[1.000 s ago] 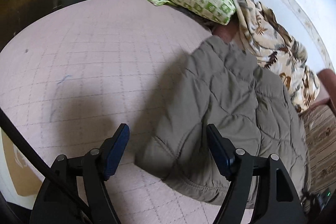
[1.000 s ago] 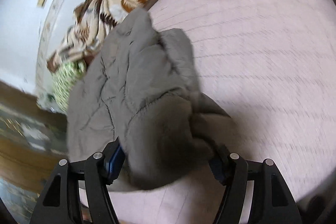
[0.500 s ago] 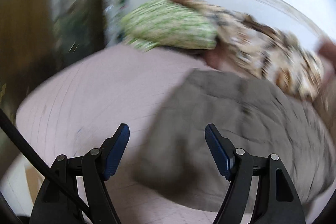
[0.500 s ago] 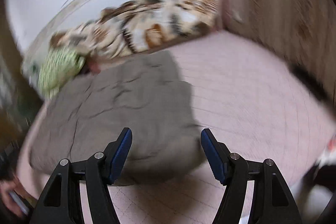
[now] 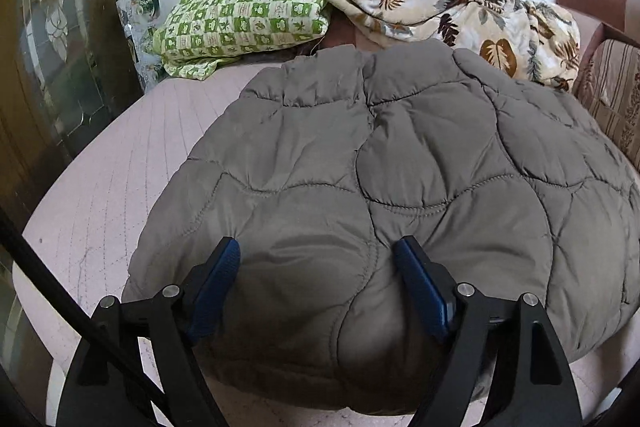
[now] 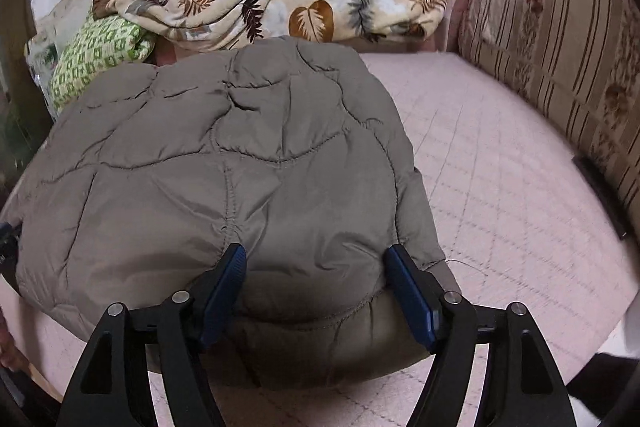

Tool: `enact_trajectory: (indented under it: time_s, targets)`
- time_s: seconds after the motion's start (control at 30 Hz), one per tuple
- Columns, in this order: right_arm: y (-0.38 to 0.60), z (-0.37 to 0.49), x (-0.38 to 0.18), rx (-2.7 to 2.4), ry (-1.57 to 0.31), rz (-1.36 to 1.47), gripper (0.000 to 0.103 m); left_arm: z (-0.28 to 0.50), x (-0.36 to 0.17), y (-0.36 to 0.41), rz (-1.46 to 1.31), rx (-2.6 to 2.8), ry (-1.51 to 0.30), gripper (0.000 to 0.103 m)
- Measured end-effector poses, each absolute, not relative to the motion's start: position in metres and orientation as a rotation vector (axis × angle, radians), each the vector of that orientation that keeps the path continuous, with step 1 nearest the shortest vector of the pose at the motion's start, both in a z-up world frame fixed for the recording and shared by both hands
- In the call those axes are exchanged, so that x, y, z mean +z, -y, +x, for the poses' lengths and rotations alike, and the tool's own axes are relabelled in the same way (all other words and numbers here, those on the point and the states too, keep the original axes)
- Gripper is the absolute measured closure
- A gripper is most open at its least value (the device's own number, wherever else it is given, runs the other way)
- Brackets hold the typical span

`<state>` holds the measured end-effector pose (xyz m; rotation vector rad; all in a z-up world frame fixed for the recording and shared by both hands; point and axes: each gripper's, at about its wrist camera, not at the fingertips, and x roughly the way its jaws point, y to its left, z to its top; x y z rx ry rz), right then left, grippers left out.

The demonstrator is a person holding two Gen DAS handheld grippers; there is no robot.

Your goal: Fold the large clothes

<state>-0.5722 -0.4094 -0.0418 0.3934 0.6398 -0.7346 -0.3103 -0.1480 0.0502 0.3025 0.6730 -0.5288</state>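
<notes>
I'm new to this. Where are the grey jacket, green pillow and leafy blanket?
grey jacket [image 5: 400, 167], left wrist view, quilted middle.
green pillow [image 5: 244, 19], left wrist view, checked top.
leafy blanket [image 6: 308, 7], right wrist view, brown leaf print.

The right tool [image 6: 314, 279], jaws spread, straddles the quilted jacket's [image 6: 224, 163] near edge.

Pink bed [image 5: 120, 163]: grey jacket [image 5: 400, 167] (folded), pillow [image 5: 240, 19], blanket [image 5: 460, 7].

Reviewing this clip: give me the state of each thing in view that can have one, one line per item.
Jacket: folded into a puffy bundle, lying on the pink bedspread.
Left gripper: open, fingers straddling the jacket's near edge.
Right gripper: open, fingers straddling the jacket's near edge.
Blanket: crumpled, unfolded, heaped by the wall.
Pillow: lying flat, blanket partly draped over it.
</notes>
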Motion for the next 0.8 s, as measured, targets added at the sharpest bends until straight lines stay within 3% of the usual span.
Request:
enact_trajectory:
  time_s: [0.47, 0.8]
  targets:
    - [0.402, -0.571, -0.042, -0.752, -0.637, 0.382, 0.025, -0.315, 0.045, 0.147, 0.313, -0.524, -0.666, 0.022]
    - [0.351, -0.556, -0.009, -0.676, -0.490, 0.223, 0.025, -0.315, 0.045, 0.147, 0.315, -0.525, -0.665, 0.023]
